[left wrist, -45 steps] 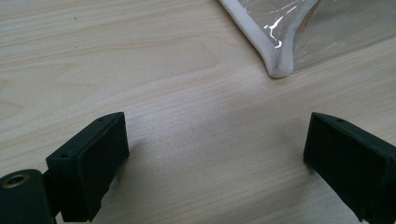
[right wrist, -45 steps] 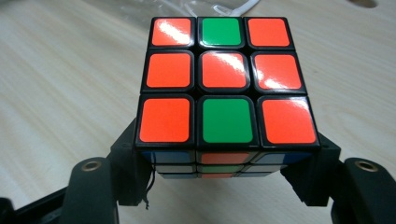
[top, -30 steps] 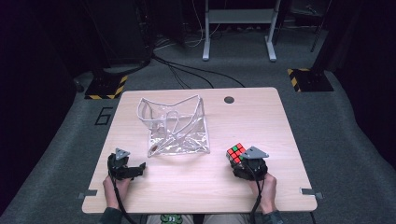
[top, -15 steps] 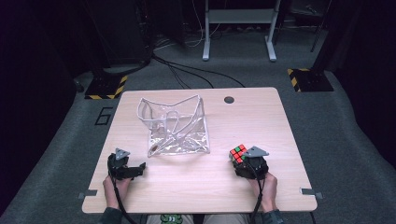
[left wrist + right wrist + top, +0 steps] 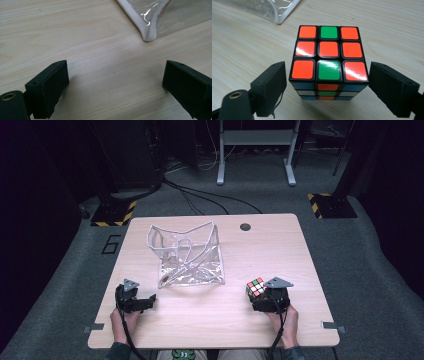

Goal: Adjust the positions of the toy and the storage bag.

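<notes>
Jaws of both grippers stand spread apart: the right gripper (image 5: 327,87) has its pair flanking the puzzle cube (image 5: 328,60) with a slim gap on each side, gripping nothing, and the left gripper (image 5: 115,85) has only bare wood between its pair. On the light wooden table (image 5: 300,250), a clear plastic pouch (image 5: 187,255) with white edging sits left of centre. The cube rests near the table's front edge, toward the right corner, just beside the pouch's corner.
</notes>
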Available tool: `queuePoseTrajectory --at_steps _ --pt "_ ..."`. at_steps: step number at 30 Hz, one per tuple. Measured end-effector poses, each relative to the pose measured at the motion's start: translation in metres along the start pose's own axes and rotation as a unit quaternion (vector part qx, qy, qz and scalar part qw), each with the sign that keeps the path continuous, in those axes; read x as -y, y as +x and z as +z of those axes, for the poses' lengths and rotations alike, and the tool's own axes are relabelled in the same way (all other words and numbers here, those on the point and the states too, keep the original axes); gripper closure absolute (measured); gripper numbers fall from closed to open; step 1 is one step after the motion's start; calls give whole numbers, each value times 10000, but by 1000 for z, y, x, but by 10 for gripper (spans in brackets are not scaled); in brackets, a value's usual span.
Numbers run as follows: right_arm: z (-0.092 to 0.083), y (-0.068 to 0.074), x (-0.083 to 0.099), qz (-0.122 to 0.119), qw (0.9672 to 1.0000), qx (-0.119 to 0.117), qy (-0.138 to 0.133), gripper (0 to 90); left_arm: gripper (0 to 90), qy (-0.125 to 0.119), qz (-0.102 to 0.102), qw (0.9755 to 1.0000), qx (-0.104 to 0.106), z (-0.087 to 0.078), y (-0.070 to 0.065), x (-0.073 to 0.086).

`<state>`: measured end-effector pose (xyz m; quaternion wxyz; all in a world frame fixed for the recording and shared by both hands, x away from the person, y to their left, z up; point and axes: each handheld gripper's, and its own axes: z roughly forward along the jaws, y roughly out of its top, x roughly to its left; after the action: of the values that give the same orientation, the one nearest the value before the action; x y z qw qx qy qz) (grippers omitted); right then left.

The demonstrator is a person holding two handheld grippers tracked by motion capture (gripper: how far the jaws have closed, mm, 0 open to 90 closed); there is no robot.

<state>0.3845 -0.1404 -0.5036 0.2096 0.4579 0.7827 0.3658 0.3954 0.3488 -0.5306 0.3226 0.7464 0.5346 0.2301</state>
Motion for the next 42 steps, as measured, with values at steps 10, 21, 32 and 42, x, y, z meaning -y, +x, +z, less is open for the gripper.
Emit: queuePoseTrajectory --at_steps 10,21,32,42 --pt "-5 4 -11 -91 9999 -88 30 121 65 -31 -36 10000 33 0 -1 1" --pt "-9 8 -35 -265 9992 -210 203 116 73 -76 -169 9989 442 -7 -1 -13" --pt "-13 12 -57 -397 9986 -243 248 117 74 -146 -209 9979 596 -18 3 -35" --pt "-11 21 -78 -462 9976 -384 337 127 82 -193 -237 9968 735 -26 6 -55"
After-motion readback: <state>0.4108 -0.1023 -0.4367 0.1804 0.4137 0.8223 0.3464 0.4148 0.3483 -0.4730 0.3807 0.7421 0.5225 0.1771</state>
